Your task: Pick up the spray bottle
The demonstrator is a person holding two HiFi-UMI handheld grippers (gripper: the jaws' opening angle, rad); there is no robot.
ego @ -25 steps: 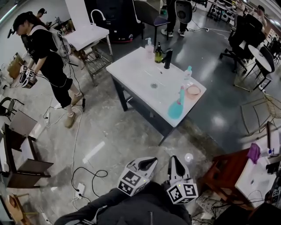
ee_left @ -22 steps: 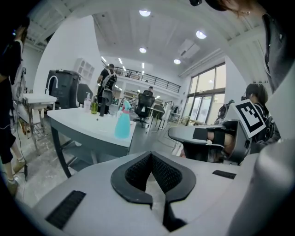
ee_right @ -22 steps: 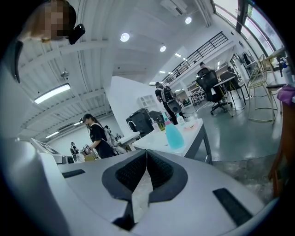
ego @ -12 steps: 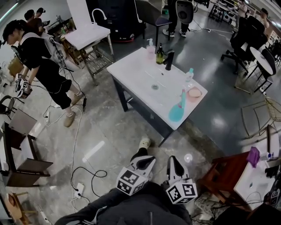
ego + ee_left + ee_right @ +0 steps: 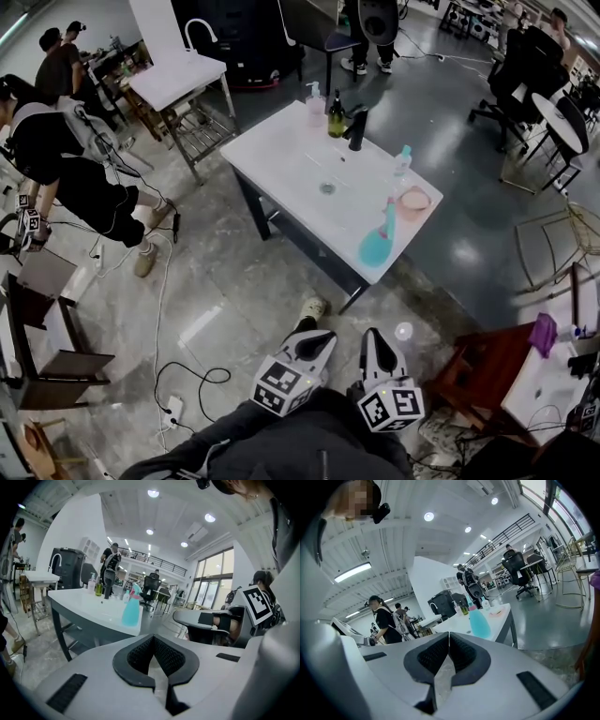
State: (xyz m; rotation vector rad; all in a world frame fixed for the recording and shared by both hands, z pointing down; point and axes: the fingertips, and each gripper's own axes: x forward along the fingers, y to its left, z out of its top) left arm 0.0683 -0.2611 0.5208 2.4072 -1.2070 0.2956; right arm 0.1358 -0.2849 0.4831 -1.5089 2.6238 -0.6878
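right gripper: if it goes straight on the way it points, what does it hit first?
The right gripper would likely meet the near end of the white table first; the spray bottle stands just right of that line. Depth is unclear.

Translucent turquoise plastic spray bottle (image 5: 377, 242), with a broad rounded body that narrows to a slim neck, a pink collar and a turquoise trigger head on top. It stands upright and untouched on the white rectangular tabletop (image 5: 281, 155), close to that top's near edge and towards its right-hand corner as the head view shows it. A shallow round pink dish (image 5: 412, 199) lies just beside it on the far side, and in both gripper views the bottle rises clear above the table edge.
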